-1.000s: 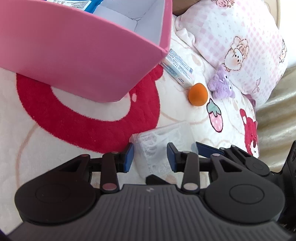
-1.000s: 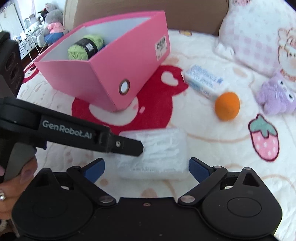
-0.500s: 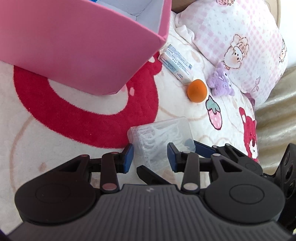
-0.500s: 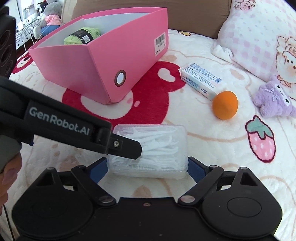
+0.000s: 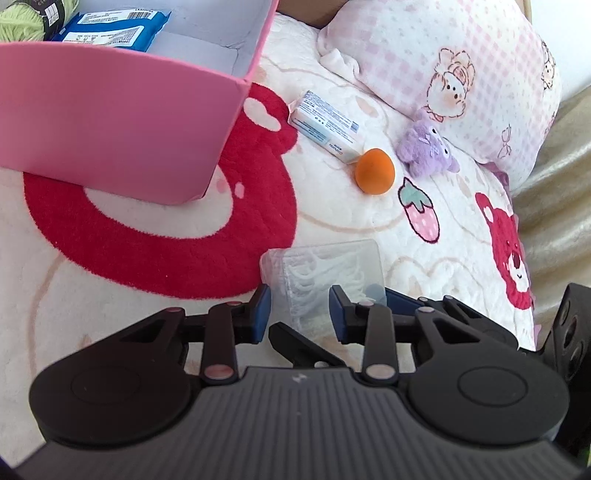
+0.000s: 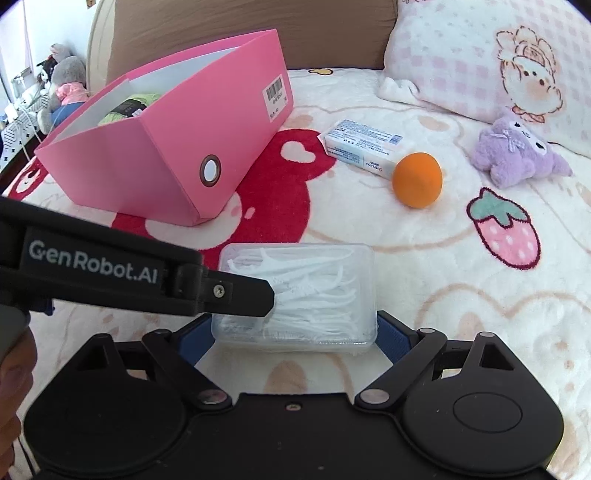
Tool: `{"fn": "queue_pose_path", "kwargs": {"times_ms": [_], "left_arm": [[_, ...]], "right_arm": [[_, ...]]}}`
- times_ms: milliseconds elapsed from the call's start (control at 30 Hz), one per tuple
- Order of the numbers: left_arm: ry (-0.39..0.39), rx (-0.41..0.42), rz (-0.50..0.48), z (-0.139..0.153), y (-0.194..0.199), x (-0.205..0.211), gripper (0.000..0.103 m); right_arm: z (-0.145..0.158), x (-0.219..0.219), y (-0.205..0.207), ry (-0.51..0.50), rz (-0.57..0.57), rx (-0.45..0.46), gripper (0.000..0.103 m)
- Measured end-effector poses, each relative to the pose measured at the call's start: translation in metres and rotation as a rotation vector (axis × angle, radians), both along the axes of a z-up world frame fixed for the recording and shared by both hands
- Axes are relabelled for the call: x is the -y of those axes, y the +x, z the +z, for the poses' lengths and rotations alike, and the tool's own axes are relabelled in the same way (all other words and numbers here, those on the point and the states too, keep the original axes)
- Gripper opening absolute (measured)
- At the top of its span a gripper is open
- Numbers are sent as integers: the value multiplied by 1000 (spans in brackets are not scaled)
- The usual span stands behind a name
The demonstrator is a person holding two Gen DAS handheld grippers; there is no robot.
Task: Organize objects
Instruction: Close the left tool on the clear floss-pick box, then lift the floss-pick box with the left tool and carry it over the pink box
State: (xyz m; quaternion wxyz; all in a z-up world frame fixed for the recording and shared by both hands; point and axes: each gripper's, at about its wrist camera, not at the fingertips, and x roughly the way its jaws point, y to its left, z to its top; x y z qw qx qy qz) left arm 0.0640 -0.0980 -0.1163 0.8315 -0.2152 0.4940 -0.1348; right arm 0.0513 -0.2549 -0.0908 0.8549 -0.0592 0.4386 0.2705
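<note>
**On the plush blanket, two grippers share one floss-pick box**

The left gripper (image 5: 299, 308) pinches the clear floss-pick box's (image 6: 295, 291) end; the right gripper (image 6: 293, 338) brackets its sides widely, pads touching. Lifting level toward the pink storage box (image 6: 177, 147) would likely prevent slipping. "GenRobot.AI" marks the left gripper

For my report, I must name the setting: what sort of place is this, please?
Most likely a bedroom, on a bed: a plush cartoon blanket, a checked pillow and a brown headboard.
</note>
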Motion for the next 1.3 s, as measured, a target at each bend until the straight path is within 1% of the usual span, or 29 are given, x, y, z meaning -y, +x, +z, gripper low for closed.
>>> {"fn": "queue_pose_path", "kwargs": {"times_ms": [133, 267, 367, 500, 633, 700, 800, 900, 1067, 1200, 1300], "left_arm": [[10, -3, -5, 1, 0, 2, 32], [4, 8, -1, 1, -1, 1, 32], [11, 12, -1, 0, -2, 3, 32], [7, 12, -14, 6, -2, 2, 32], [-1, 1, -15, 12, -3, 1, 32], [14, -5, -9, 17, -5, 2, 33], [44, 9, -19, 26, -9, 5, 33], [53, 8, -21, 35, -12, 5, 33], [25, 13, -4, 49, -18, -3, 33], [16, 7, -16, 60, -21, -8, 33], [-2, -1, -27, 69, -24, -13, 32]], "right_arm": [[-1, -1, 0, -15, 16, 1, 93], [0, 1, -2, 9, -17, 3, 93], [-1, -3, -7, -26, -10, 28, 93], [4, -3, -9, -22, -33, 27, 93], [13, -3, -10, -22, -43, 7, 93], [17, -3, -10, -19, -41, -15, 93], [24, -2, -12, -3, -53, -34, 93], [32, -4, -15, -13, -49, -42, 93], [49, -8, -23, -21, -57, -31, 93], [61, -6, -26, 2, -67, -44, 93], [70, -9, -32, -8, -60, -38, 93]]}}
